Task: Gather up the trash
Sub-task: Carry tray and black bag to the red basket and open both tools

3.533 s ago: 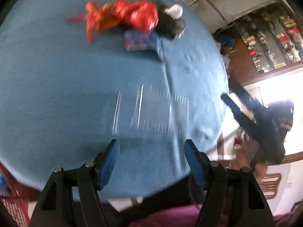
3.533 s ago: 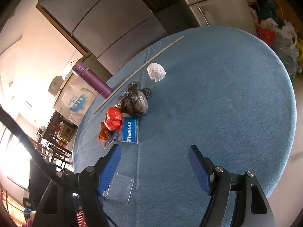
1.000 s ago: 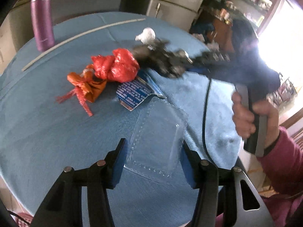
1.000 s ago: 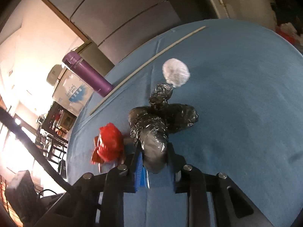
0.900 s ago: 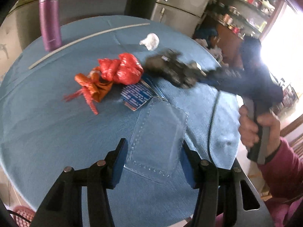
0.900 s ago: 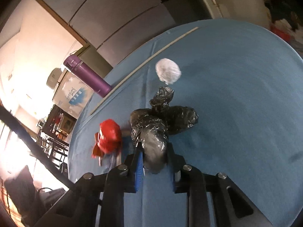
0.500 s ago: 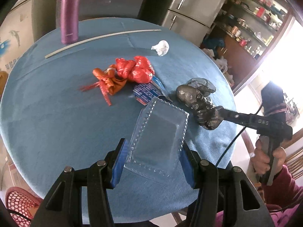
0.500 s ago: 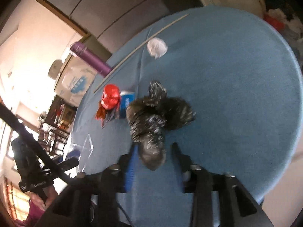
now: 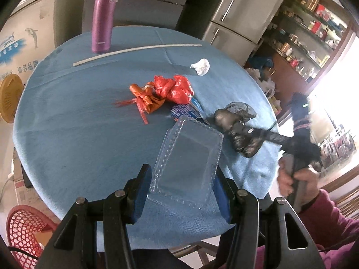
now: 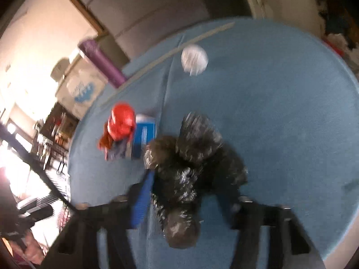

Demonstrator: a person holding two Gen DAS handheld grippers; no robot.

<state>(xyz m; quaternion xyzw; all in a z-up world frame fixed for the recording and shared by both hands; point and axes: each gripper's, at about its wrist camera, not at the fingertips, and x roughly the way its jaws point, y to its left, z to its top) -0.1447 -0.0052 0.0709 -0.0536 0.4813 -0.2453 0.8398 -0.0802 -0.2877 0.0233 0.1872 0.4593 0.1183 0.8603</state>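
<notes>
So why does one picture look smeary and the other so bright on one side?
Right wrist view: motion blur smears the black bag, the red bag and the gripper. Left wrist view: sharp, but window glare washes out its right edge; the fisheye bends the table round.

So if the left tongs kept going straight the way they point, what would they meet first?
Probably the blue tablecloth: the left tongs, clamped on the clear plastic tray, point down at it. The blue packet lies just beyond, though depth is unclear.

Left tongs (image 9: 182, 196) clamped, right tongs (image 10: 186, 198) just closing, angled down
</notes>
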